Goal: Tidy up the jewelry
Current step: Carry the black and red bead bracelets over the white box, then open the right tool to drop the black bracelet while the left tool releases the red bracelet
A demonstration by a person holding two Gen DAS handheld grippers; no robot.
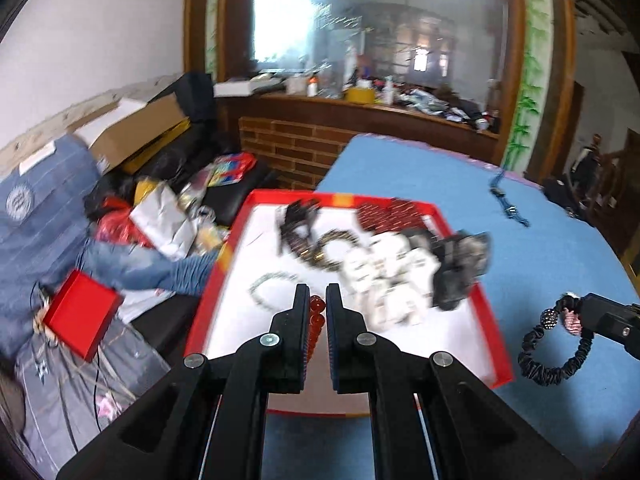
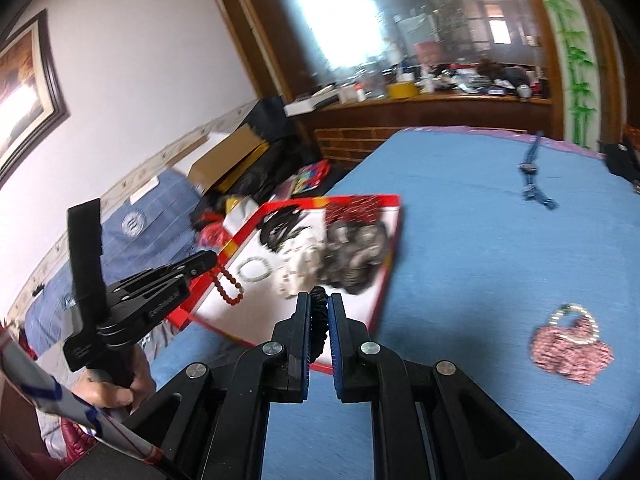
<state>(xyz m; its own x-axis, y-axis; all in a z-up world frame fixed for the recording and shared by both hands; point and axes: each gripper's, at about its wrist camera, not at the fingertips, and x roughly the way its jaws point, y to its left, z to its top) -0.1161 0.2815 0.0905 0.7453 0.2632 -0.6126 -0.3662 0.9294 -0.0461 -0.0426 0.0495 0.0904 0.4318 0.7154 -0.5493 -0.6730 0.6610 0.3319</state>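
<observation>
Fingers on my left gripper [image 1: 318,300] are clamped on a strand of round, glossy red beads [image 2: 228,286], which dangles in a loop from the tips, over the near left part of the red-rimmed tray [image 1: 404,202]. From my right wrist view, the left gripper juts out level toward the tray, carried by a hand [image 2: 120,384] wrapped around its handle low at the left. That tray is a shallow rectangle with a smooth white floor, sitting on the blue cloth-covered surface [image 1: 420,168]; inside it lie a pale beaded ring [image 1: 266,286], a dark speckled hoop [image 1: 326,250], chunky white pieces [image 1: 380,272] and a fuzzy grey-black bundle [image 1: 460,268], all motion-blurred. Further right, my right gripper [image 2: 320,308] has its fingers pinched on a black ruched fabric bracelet [image 1: 556,360] with a sparkly dark ball, hanging over the surface beside the tray's right rim. A pink beaded purse-shaped piece [image 2: 572,354] lies on the cloth well to the right, and a blue cord [image 2: 534,184] rests farther back.
</observation>
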